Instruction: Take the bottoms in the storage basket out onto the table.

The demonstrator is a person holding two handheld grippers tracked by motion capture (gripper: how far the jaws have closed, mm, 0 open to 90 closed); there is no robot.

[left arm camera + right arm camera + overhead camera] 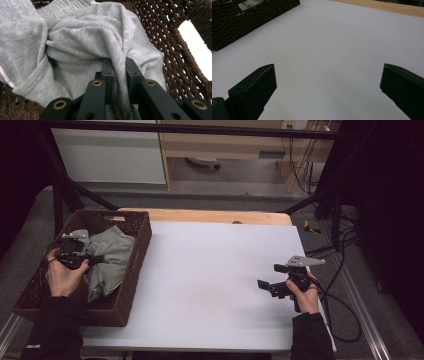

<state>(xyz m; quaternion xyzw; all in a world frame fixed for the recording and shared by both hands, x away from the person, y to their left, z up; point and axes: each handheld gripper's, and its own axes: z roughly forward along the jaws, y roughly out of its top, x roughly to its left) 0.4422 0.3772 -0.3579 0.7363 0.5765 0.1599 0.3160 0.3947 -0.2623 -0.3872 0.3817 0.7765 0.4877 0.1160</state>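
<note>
Grey knit fabric, a crumpled sweatshirt-like garment, lay bunched in front of and around the left gripper, inside the brown wicker basket. In the left gripper view the two black jaws stood nearly together with a ridge of the grey cloth pinched between them, the pads pressing on the fold from both sides. More of the garment rose above and beyond the jaw tips in loose folds, and the woven basket wall with its handle opening stood just beyond the cloth to that gripper's right. In the high view the left gripper sat within the basket, held by the person's left hand, its tips buried in the garment.

Well apart from it, the right gripper hovered over the white tabletop, held by the right hand. Its jaws were spread wide with nothing between them; in the right gripper view bare white surface lay beneath and ahead of them, with the basket's outer wall far ahead to that gripper's left and the wooden table edge beyond.
</note>
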